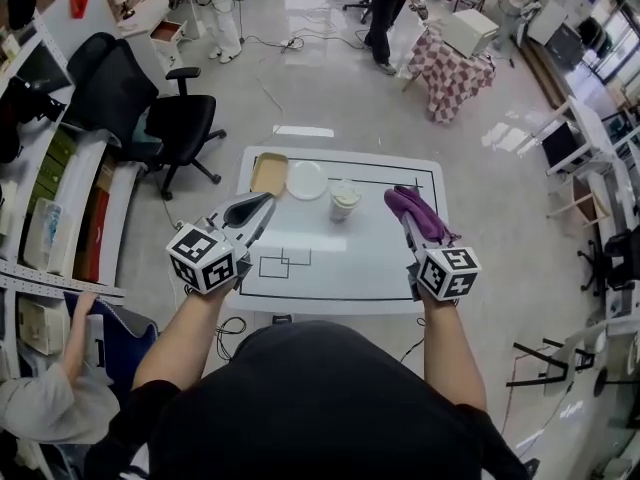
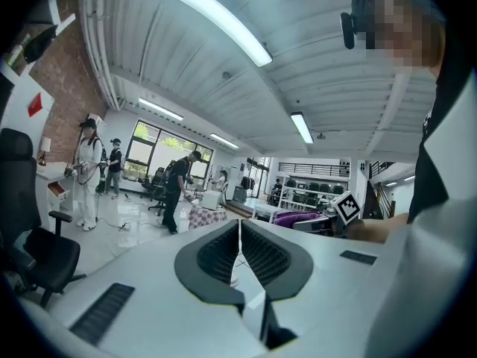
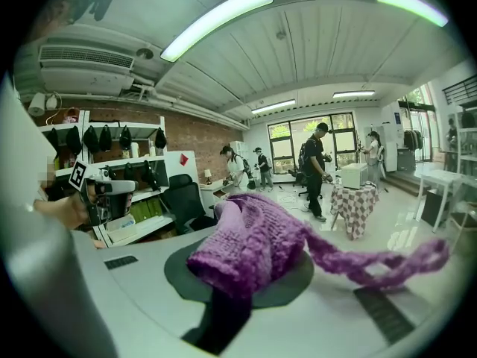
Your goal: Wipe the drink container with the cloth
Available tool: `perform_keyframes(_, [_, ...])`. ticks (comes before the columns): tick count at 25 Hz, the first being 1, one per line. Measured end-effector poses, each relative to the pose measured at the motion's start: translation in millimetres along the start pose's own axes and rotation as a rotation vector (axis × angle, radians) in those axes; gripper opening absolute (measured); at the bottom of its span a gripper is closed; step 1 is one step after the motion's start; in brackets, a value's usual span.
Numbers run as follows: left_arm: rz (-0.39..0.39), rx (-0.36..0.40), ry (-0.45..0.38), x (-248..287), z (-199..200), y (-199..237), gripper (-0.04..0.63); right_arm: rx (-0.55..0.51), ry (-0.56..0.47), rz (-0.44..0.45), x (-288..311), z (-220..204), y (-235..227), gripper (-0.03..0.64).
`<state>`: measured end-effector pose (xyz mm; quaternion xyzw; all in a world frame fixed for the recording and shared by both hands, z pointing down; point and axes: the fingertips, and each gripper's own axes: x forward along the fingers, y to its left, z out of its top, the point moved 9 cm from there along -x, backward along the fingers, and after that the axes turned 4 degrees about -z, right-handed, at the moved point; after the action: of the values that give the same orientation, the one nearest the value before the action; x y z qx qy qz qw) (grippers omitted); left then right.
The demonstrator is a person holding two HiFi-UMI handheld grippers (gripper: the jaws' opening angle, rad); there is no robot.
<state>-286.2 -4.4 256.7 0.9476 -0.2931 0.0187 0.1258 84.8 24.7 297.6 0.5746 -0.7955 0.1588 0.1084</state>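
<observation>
The drink container (image 1: 345, 200), a pale lidded cup, stands upright on the white table (image 1: 330, 268) at its far middle. My right gripper (image 1: 405, 208) hovers just right of it, shut on a purple knitted cloth (image 1: 420, 214). In the right gripper view the cloth (image 3: 253, 246) bulges over the jaws and a strand trails right. My left gripper (image 1: 255, 208) is held above the table's left part, left of the cup, shut with nothing in it. In the left gripper view its ribbed pads (image 2: 262, 253) meet along a thin line. Both grippers point up and away from the tabletop.
A tan tray (image 1: 268, 174) and a white round plate (image 1: 306, 180) lie left of the cup. A black office chair (image 1: 165, 118) stands off the table's far left corner. Shelves line the left wall. A checked-cloth table (image 1: 450, 70) and standing people are farther back.
</observation>
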Motion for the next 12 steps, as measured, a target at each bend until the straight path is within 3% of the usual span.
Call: perform_keyframes(12, [-0.136,-0.025,0.043,15.5,-4.0,83.7,0.029,0.035,0.03,-0.085,52.0,4.9,37.8,0.074])
